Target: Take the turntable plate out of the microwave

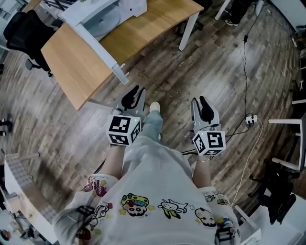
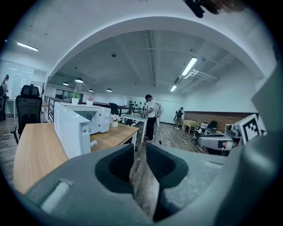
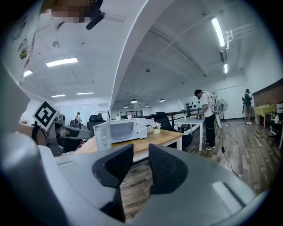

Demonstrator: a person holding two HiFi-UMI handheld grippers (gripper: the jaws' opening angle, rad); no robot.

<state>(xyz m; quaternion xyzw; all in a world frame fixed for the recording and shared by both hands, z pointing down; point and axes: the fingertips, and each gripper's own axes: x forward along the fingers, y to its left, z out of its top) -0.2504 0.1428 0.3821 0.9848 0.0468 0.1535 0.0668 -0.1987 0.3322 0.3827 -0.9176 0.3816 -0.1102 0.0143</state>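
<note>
Wood-plank office floor (image 1: 201, 72) surrounds a light wooden table (image 1: 71, 67) carrying a white microwave (image 1: 119, 7), its door (image 1: 103, 52) swung open. The turntable plate (image 1: 102, 20) lies inside. A person stands back from the table, holding the left tool (image 1: 136, 92) and right tool (image 1: 201, 101), each narrowly parted and gripping nothing.

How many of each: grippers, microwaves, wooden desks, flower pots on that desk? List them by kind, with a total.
Grippers: 2 (left gripper, right gripper)
Microwave: 1
Wooden desk: 1
Flower pot: 1
Total: 5
</note>
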